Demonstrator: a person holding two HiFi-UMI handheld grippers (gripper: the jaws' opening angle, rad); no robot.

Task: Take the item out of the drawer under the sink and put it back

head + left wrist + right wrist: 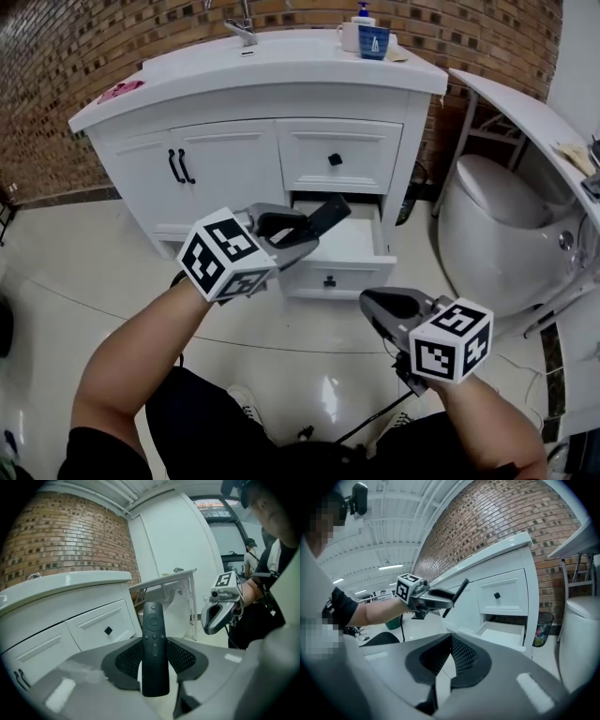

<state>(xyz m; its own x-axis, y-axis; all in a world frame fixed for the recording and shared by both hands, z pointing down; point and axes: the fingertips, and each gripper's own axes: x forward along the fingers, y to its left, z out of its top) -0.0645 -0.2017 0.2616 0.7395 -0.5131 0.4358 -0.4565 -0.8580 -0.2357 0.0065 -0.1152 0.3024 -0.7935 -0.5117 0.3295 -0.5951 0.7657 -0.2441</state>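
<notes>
1. No words, brand names or numbers can be read anywhere in view.
2. Left cube [225, 255], on the left gripper [311, 228]: black-and-white square code patterns on each visible face, no letters or digits.
3. Right cube [453, 340], on the right gripper [367, 301]: the same kind of square patterns, no text.
4. Blue cup [373, 41] on the vanity top [281, 58]: has a white print, too small to read.
5. Pump bottle [363, 13] behind the cup: nothing on it can be read.
6. Remote [154, 648]: the buttons show, but no label or logo; any symbols are too faint to make out.
</notes>
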